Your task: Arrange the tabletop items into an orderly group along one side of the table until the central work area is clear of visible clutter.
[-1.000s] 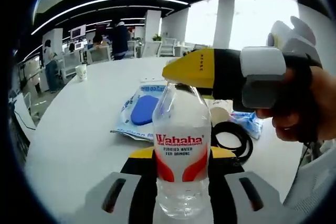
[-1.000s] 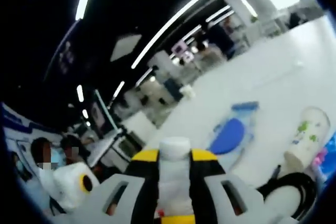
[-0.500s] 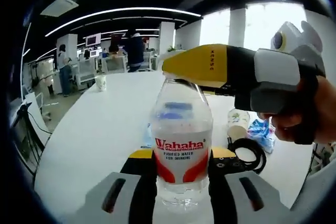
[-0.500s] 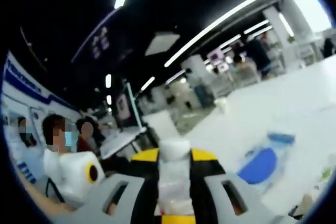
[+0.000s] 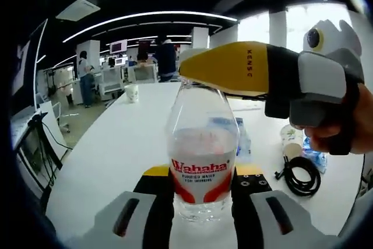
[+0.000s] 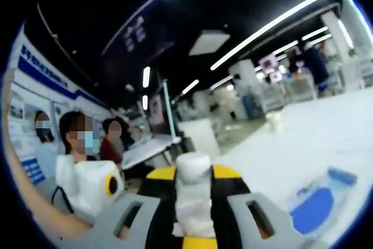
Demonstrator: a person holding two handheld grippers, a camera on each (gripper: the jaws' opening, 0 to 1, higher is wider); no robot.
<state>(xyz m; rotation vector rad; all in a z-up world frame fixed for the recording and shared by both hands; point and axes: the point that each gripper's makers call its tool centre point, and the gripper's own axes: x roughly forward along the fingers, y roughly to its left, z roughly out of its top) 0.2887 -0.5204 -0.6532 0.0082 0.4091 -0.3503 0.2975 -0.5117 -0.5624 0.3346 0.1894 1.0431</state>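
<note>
We've got the water bottle [image 5: 202,158] clamped by its body in the left gripper [image 5: 202,188], above the table [image 5: 111,155]; right gripper [image 6: 193,211] is closed on its cap [image 6: 193,167]. Keep both grips aligned w/ the bottle's axis, don't squeeze hard, carry it upright toward the table edge.

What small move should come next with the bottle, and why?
Probably lower the water bottle onto the table near its edge. The left hand-held gripper clamps its body, the right hand-held gripper pinches its cap, and it looks lifted.
</note>
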